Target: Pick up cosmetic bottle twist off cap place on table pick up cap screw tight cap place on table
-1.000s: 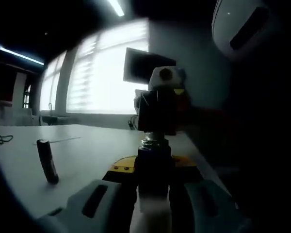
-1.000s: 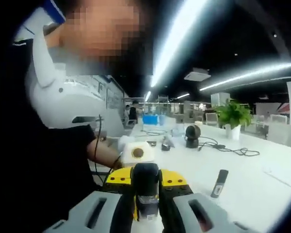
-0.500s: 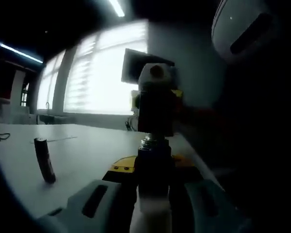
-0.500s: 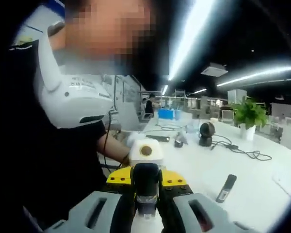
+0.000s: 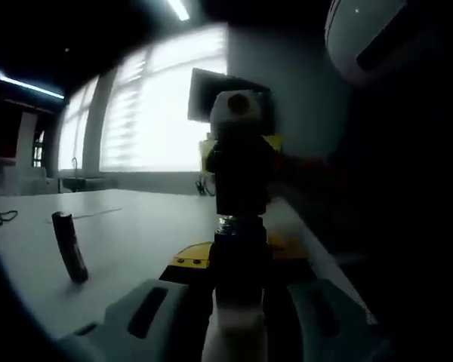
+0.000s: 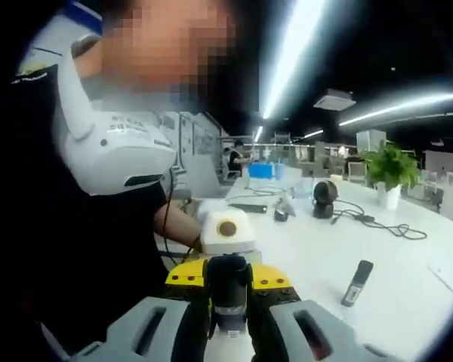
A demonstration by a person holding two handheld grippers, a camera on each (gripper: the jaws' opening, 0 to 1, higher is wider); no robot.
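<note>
Dark rigid bottle [image 5: 240, 260] sits clamped in my left tool [image 5: 238, 317] above the surface [image 5: 136, 234], right tool [image 5: 240, 177] clamped on its cap [image 6: 228, 283]; light, slick, so I'd grip mid-body.

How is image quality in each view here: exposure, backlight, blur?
Left gripper view: strongly backlit by the bright window, so the bottle and right gripper read as dark, slightly blurred silhouettes. Right gripper view: evenly lit, ceiling strip lights blown out and bent by fisheye; cap and table reasonably sharp.
</note>
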